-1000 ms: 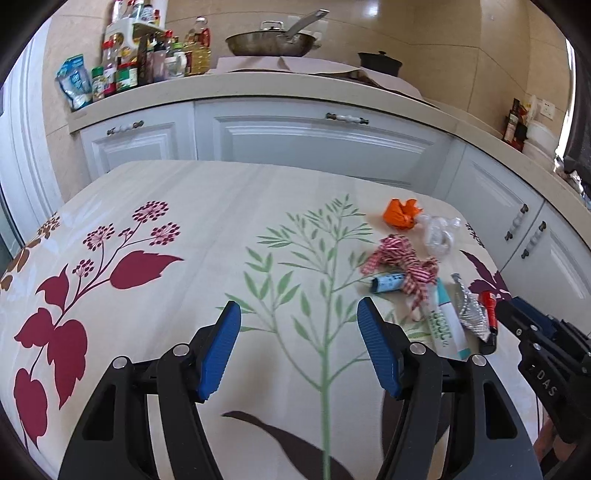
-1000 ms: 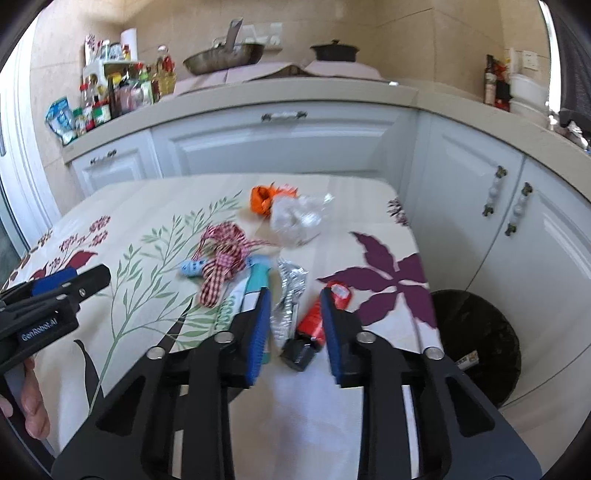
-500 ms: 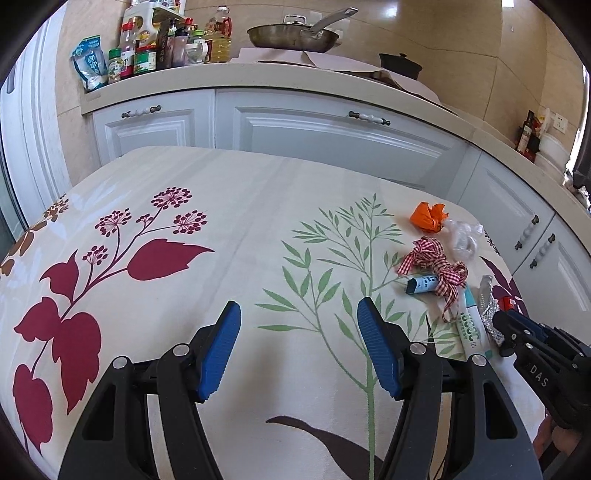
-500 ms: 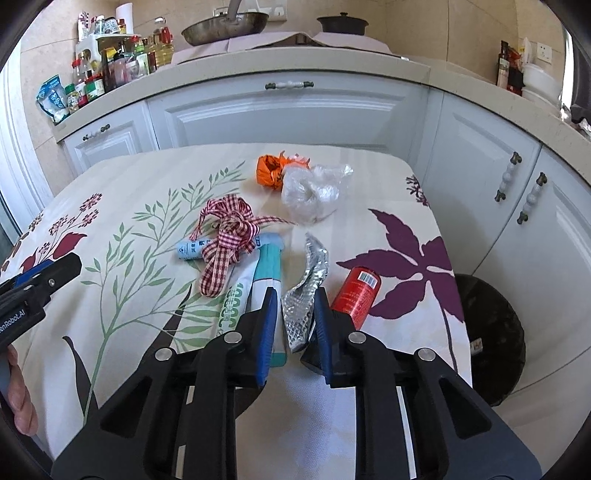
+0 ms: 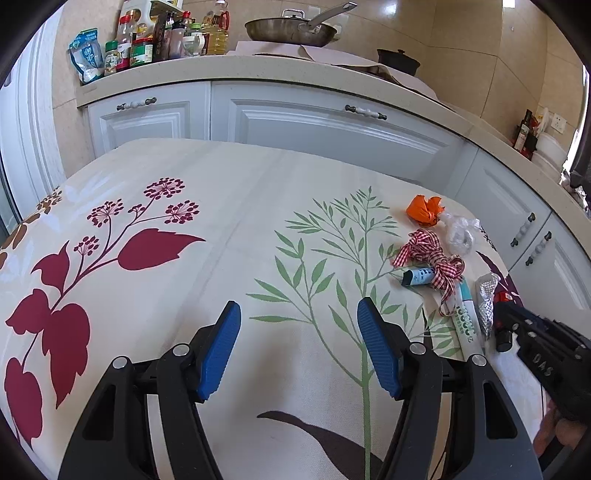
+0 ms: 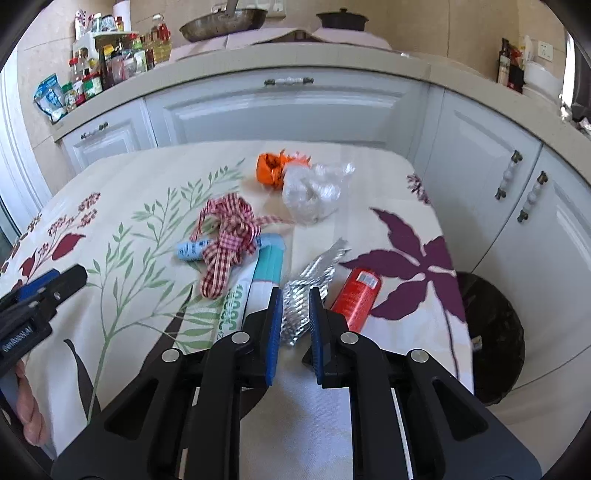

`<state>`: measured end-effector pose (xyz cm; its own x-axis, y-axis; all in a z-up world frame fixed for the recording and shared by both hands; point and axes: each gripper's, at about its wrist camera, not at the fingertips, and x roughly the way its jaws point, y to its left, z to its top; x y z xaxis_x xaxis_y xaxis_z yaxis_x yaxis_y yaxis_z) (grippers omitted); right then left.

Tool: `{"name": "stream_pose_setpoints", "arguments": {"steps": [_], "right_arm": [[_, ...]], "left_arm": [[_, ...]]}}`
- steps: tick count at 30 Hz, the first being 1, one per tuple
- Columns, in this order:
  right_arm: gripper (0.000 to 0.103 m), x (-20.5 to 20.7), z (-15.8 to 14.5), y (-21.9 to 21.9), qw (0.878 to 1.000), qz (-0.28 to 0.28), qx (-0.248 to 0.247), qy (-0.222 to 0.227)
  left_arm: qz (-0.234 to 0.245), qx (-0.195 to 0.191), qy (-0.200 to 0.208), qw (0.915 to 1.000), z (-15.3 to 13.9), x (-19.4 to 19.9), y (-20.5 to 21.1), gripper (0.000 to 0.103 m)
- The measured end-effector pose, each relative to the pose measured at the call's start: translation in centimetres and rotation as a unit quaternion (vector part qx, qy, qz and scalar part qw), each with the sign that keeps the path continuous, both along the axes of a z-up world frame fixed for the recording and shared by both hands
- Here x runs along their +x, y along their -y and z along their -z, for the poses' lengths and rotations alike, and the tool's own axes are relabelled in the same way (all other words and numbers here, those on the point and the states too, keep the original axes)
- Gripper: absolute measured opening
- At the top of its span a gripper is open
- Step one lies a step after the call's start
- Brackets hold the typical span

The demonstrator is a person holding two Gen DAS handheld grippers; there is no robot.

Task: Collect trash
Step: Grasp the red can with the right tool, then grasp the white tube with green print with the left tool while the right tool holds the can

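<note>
Daylight fills the room, seemingly from the right, past the tablecloth (image 5: 155,192). Glare whitens the cloth below the right gripper (image 6: 295,317); the wall tiles above the pan (image 5: 291,29) shine. Soft shadows trail both tools. Fisheye bending curves the counter (image 6: 258,59), corners go black, and the right view looks slightly blurred.

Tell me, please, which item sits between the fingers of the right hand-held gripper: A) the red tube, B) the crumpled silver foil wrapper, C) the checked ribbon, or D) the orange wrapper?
B: in the right wrist view the right hand-held gripper has its narrowly spaced blue pads on either side of the silver foil wrapper, while the red tube lies just to its right.
</note>
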<state>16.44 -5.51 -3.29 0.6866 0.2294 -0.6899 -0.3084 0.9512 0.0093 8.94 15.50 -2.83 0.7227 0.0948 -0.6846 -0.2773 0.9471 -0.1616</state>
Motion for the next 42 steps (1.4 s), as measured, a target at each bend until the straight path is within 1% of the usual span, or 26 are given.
{"name": "stream_pose_setpoints", "arguments": {"steps": [3, 5, 7, 8, 10, 15, 20, 24, 33, 42], "right_arm": [[0.015, -0.1, 0.0, 0.5, 1.000, 0.017, -0.012, 0.002], [0.016, 0.2, 0.4, 0.9, 0.999, 0.029, -0.016, -0.006], [0.019, 0.3, 0.6, 1.2, 0.999, 0.040, -0.021, -0.009], [0.022, 0.4, 0.7, 1.3, 0.999, 0.041, -0.020, -0.012], [0.023, 0.4, 1.0, 1.4, 0.999, 0.044, -0.021, -0.016], [0.024, 0.5, 1.4, 1.6, 0.998, 0.047, -0.020, -0.024], [0.025, 0.8, 1.3, 1.5, 0.999, 0.043, -0.019, -0.020], [0.024, 1.1, 1.5, 1.6, 0.999, 0.034, -0.012, -0.028], [0.023, 0.0, 0.6, 3.0, 0.999, 0.034, -0.001, -0.009], [0.023, -1.4, -0.1, 6.8, 0.998, 0.053, 0.017, 0.011]], "left_arm": [[0.001, -0.001, 0.000, 1.0000, 0.1, 0.0, -0.1, 0.064], [0.000, -0.003, -0.001, 1.0000, 0.2, 0.0, -0.2, 0.064], [-0.001, -0.006, -0.002, 1.0000, 0.3, 0.0, -0.3, 0.064], [0.000, -0.006, -0.002, 1.0000, 0.3, -0.1, -0.3, 0.064], [0.000, -0.006, -0.002, 1.0000, 0.3, -0.1, -0.3, 0.064], [0.000, -0.008, -0.002, 1.0000, 0.4, -0.2, -0.4, 0.064], [0.003, -0.008, -0.002, 1.0000, 0.4, -0.2, -0.3, 0.064], [0.007, -0.008, -0.003, 0.9999, 0.4, -0.1, 0.2, 0.064], [0.029, -0.002, -0.004, 0.9996, 0.1, 0.1, 2.9, 0.064], [0.074, 0.015, -0.004, 0.9971, -0.1, 0.4, 8.0, 0.064]]}}
